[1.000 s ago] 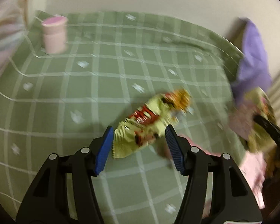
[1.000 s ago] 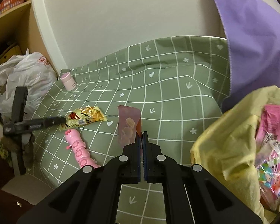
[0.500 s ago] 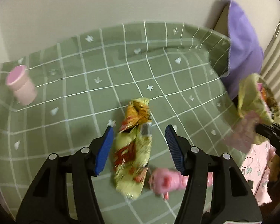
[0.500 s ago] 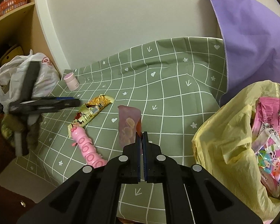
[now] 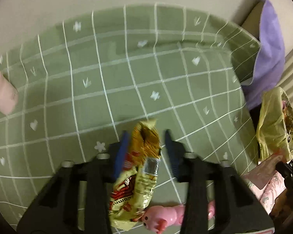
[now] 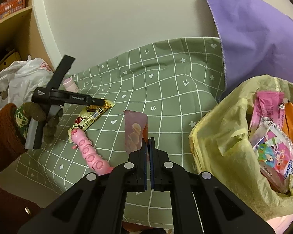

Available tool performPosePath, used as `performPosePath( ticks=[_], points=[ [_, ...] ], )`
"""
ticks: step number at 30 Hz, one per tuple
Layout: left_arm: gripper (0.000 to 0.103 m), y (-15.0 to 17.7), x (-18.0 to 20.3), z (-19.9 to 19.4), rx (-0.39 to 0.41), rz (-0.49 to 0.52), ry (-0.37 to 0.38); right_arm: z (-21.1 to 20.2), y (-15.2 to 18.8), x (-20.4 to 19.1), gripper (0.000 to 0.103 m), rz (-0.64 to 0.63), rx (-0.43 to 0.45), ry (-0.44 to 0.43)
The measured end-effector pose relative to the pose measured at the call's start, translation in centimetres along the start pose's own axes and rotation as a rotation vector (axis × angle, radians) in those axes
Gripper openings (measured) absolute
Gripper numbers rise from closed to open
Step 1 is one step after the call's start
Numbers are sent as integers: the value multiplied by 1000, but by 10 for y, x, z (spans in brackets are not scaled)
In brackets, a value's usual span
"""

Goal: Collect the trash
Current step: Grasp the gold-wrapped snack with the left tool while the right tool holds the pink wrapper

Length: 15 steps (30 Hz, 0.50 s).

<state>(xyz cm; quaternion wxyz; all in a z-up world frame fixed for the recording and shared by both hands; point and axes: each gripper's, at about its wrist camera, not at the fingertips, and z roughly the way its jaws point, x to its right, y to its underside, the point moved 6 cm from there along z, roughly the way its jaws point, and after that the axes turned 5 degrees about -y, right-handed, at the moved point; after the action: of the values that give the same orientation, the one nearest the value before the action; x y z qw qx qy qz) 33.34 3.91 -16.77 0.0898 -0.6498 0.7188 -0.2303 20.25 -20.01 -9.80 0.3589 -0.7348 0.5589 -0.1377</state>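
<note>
While the yellow snack wrapper (image 5: 138,167) lies on the green checked cloth (image 5: 127,78), the left gripper (image 5: 146,146) sits over it with its blue fingers (image 5: 120,152) on both sides. The fingers have just been closing, but a gap shows on the right side, so they do not squeeze it yet. A pink toy (image 5: 166,217) lies just beside the wrapper's near end. The right gripper (image 6: 148,146) has its fingers pressed together on a pink see-through wrapper (image 6: 133,132). To its right stands an open yellow trash bag (image 6: 224,146) with wrappers inside. A purple cloth (image 6: 254,39) hangs behind it.
</note>
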Motion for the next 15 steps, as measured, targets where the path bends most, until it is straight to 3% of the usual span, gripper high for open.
performPosePath(
  ticks=[1, 2, 6, 7, 8, 9, 11, 15],
  points=[
    [8, -1, 1, -7, 13, 13, -11, -1, -1, 0, 4, -4, 5, 0],
    [6, -3, 4, -13, 32, 30, -17, -2, -2, -1, 4, -7, 10, 0],
    [7, -6, 10, -23, 73, 58, -17, -8, -6, -5, 4, -21, 31, -8],
    [17, -6, 9, -22, 89, 58, -25, -9, -6, -6, 4, -26, 32, -10],
    [37, -6, 7, -21, 100, 57, -32, -11, -5, -8, 4, -33, 33, -12],
    [45, -6, 6, -20, 116, 56, -31, -12, -5, -9, 4, -39, 34, -12],
    [48, -5, 6, -16, 142, 61, -39, -16, -2, -10, 4, -41, 35, -9],
    [48, 9, 4, 8, 64, 63, -66, -19, 4, -6, 4, -13, 33, -2]
  ],
)
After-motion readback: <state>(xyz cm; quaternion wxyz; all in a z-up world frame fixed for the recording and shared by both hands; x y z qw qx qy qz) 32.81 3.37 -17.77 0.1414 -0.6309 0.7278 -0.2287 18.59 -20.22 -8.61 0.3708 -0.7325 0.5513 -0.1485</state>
